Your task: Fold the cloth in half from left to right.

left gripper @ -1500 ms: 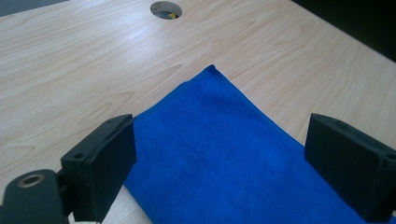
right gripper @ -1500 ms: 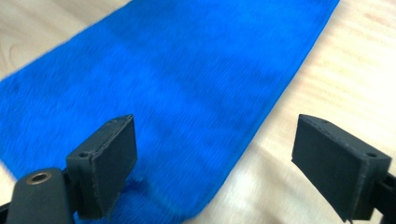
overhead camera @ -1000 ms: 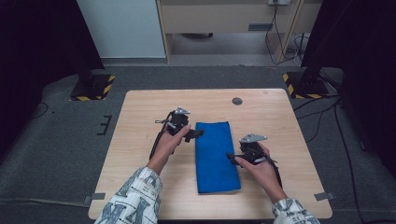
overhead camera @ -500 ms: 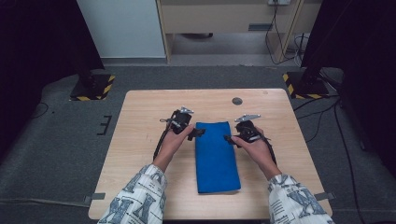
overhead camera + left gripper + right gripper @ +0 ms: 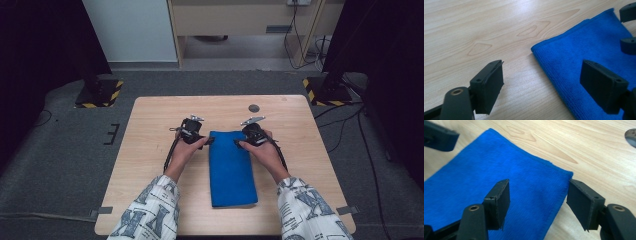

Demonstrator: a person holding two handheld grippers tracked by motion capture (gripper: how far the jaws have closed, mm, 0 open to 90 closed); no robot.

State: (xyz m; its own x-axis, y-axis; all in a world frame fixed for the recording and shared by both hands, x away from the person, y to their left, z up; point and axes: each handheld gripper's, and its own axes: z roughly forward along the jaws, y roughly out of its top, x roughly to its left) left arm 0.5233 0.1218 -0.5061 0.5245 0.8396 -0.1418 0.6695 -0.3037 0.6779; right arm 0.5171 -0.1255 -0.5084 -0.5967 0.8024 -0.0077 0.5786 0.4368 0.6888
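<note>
A blue folded cloth [image 5: 231,167] lies lengthwise on the wooden table [image 5: 150,150]. My left gripper [image 5: 209,140] rests at its far left corner, jaws pointing right. In the left gripper view the cloth [image 5: 586,50] has that corner between the jaws of the left gripper [image 5: 546,85]; they have just been closing and stand apart, not pressing. My right gripper [image 5: 237,143] sits at the far right corner, jaws pointing left. Around that corner of the cloth [image 5: 499,170], the right gripper [image 5: 540,203] has also been closing and its pads are off the cloth.
A dark round plug [image 5: 254,108] is set in the table beyond the cloth, also visible as the plug [image 5: 631,136]. Black stands with yellow-striped bases [image 5: 99,92] sit on the floor behind both far corners. Bare wood lies left and right of the cloth.
My right hand has moved away from me along the cloth's right edge to its far right corner. The left gripper has stayed at the far left corner.
</note>
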